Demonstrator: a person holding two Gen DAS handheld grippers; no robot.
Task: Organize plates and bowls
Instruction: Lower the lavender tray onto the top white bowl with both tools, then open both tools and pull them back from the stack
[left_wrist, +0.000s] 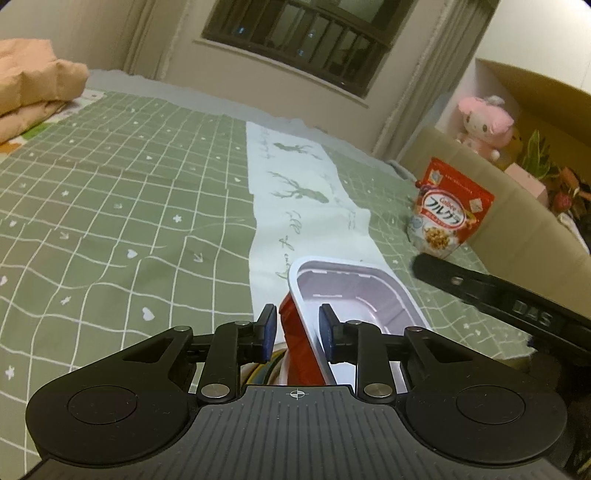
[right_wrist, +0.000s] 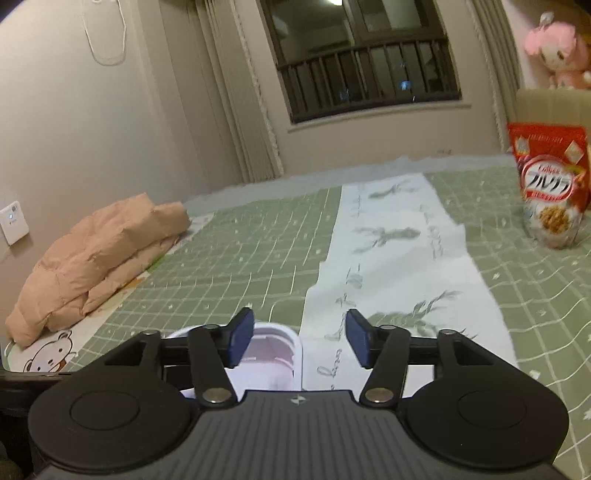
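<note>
Green checked bedding (left_wrist: 110, 206) covered a bed, with a white deer-print cloth (left_wrist: 295, 206) laid along its middle. Nearest in the left wrist view, the left gripper (left_wrist: 297, 334) had its blue pads apart, straddling the near rim of a tilted rectangular bowl (left_wrist: 354, 295), white inside and red outside; whether the pads pressed the rim could not be told. The right gripper (right_wrist: 299, 341) stood with its jaws apart and nothing between them, the bowl (right_wrist: 273, 350) just below its left finger. Farther off, a red cereal bag (left_wrist: 448, 210) stood upright on the bedding, a folded peach duvet (right_wrist: 96, 258) lay near the wall, and a pink plush toy (left_wrist: 484, 123) sat beyond, below a dark window (right_wrist: 365, 62).
</note>
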